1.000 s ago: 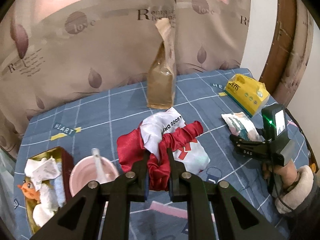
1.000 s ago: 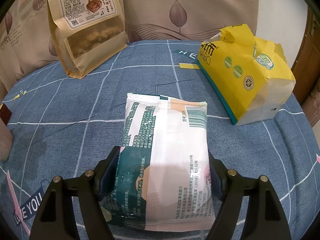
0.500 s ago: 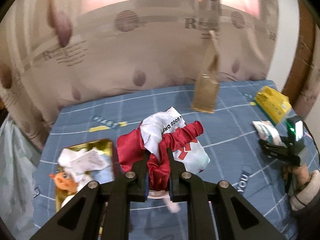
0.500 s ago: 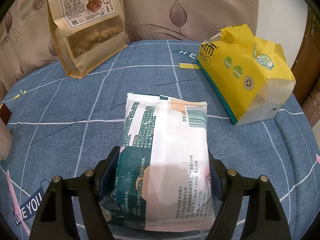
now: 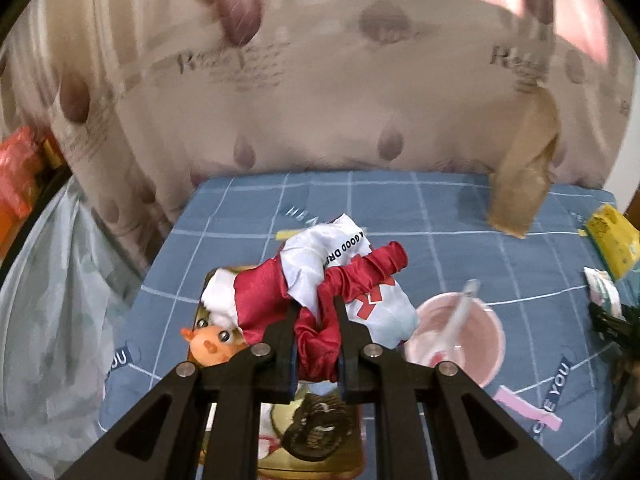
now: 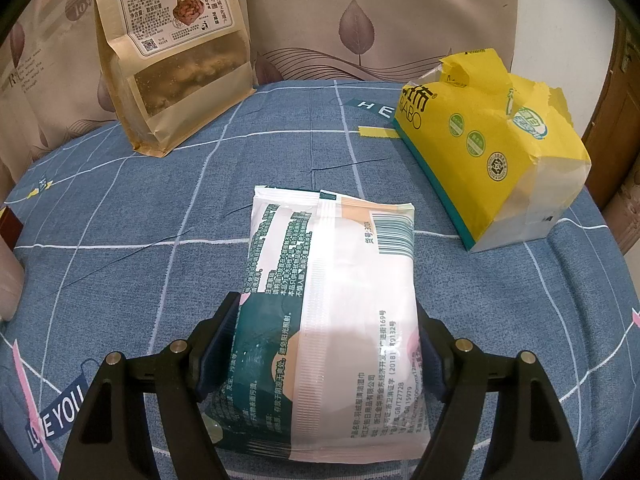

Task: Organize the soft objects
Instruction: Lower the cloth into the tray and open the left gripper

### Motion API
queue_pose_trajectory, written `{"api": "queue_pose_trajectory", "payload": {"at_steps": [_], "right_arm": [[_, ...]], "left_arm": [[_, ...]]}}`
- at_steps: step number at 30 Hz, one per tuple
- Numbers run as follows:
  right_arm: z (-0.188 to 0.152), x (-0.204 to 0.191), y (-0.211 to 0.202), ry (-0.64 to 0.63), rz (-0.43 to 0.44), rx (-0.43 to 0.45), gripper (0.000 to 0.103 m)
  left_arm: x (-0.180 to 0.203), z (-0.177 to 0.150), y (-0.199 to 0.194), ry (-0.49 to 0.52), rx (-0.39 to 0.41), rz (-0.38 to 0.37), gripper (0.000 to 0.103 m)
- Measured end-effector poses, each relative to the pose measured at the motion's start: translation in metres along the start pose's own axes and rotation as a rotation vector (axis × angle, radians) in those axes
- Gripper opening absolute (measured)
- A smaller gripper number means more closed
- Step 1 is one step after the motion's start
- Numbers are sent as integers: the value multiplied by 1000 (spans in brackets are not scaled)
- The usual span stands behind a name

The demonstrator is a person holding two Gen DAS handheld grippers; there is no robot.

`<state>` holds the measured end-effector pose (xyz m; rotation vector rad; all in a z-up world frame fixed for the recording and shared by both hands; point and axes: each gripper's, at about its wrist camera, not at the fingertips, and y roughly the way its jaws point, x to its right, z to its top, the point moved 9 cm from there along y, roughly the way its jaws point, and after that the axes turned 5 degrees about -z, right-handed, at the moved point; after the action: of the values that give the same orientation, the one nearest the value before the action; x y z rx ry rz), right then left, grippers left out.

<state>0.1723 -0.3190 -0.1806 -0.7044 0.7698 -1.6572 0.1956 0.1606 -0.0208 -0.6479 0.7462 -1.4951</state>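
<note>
The left gripper (image 5: pixel 316 320), clenched on the red-and-white cloth (image 5: pixel 344 280), has swung over the gold box (image 5: pixel 340 464); lower before releasing; the right gripper (image 6: pixel 328 352) grasps 1 wipes pack (image 6: pixel 336 304), well away.

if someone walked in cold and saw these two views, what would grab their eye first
Probably the bundle of red and white cloth pinched in the left gripper, held up over a gold box with an orange toy in it, a pink bowl beside. Next, the wipes pack clamped in the right gripper on the blue checked cloth, with the torn yellow tissue pack and a brown snack bag behind.
</note>
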Motion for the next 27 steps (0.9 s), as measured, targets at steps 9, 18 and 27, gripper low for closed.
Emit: {"api": "queue_pose_trajectory", "payload": {"at_steps": [9, 18, 27], "right_arm": [[0, 0, 0, 0, -1, 0, 75], [0, 0, 1, -1, -1, -1, 75], [0, 0, 1, -2, -4, -1, 75]], "left_arm": [[-39, -22, 48, -81, -82, 47, 13], [-61, -34, 81, -122, -113, 75, 13], [-65, -35, 89, -117, -102, 93, 18]]}}
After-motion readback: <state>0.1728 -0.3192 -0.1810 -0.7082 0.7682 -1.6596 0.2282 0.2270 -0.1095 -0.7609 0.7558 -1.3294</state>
